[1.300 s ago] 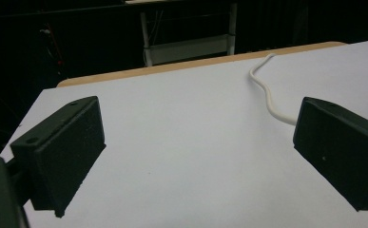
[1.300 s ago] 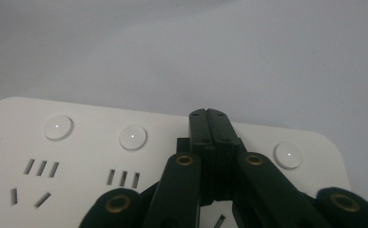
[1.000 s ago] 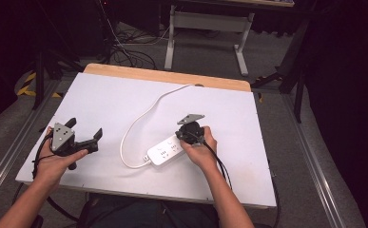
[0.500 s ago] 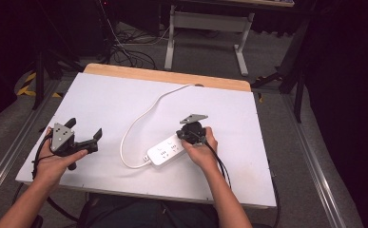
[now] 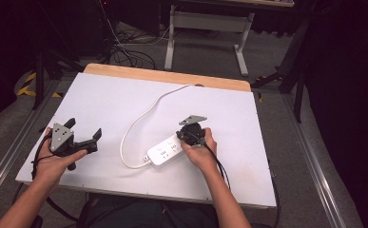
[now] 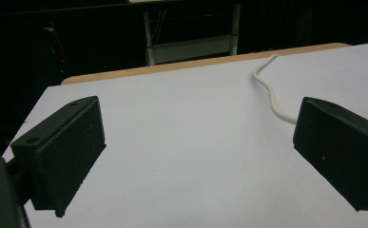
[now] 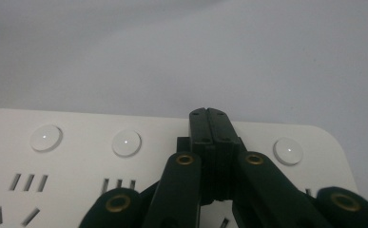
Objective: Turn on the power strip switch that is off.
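A white power strip (image 5: 162, 151) lies near the table's front middle, and its white cord (image 5: 139, 118) loops away to the far edge. My right gripper (image 5: 185, 137) is at the strip's right end. In the right gripper view that gripper (image 7: 213, 116) is shut with nothing between the jaws, its tips resting on top of the power strip (image 7: 77, 161) in the row of round buttons (image 7: 127, 142). At the table's left my left gripper (image 5: 84, 129) is held open, apart from the strip. Between the left gripper's (image 6: 198, 147) wide jaws is bare table, with the cord (image 6: 267, 92) farther off.
The white table top (image 5: 248, 118) has a wooden strip along its far edge (image 5: 167, 76). Beyond it on the floor stand a metal stand's legs (image 5: 205, 28) and loose cables (image 5: 129, 52). Metal rails (image 5: 310, 156) run along both sides of the table.
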`<state>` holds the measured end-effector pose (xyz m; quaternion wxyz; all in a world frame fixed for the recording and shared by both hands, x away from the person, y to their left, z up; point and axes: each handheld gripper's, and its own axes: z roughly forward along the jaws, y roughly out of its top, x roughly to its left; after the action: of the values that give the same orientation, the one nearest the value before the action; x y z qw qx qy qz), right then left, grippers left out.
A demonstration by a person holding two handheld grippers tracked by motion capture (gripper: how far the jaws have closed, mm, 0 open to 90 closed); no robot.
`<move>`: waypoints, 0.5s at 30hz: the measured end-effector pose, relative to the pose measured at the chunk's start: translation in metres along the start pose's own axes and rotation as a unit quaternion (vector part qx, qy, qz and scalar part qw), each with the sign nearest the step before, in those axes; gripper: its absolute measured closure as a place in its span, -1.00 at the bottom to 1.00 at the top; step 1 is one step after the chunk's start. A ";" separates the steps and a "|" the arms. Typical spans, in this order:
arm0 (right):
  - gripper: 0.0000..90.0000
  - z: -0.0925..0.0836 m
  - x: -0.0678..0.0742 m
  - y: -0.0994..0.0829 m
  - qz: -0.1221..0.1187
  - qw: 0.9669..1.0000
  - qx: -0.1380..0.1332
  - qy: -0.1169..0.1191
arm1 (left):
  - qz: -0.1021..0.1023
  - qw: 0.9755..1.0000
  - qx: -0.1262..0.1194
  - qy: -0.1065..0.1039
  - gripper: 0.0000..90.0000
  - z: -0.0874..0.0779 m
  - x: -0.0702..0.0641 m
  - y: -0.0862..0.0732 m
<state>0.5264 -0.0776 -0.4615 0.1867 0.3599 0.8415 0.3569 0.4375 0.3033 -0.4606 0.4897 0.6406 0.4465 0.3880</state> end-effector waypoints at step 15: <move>1.00 0.000 0.002 0.002 -0.006 1.000 0.004 -0.006 | -0.002 1.000 0.001 0.001 -0.92 0.000 0.000 0.000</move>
<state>0.5259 -0.0753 -0.4605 0.1925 0.3580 0.8440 0.3500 0.4380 0.3033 -0.4609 0.4895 0.6397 0.4487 0.3872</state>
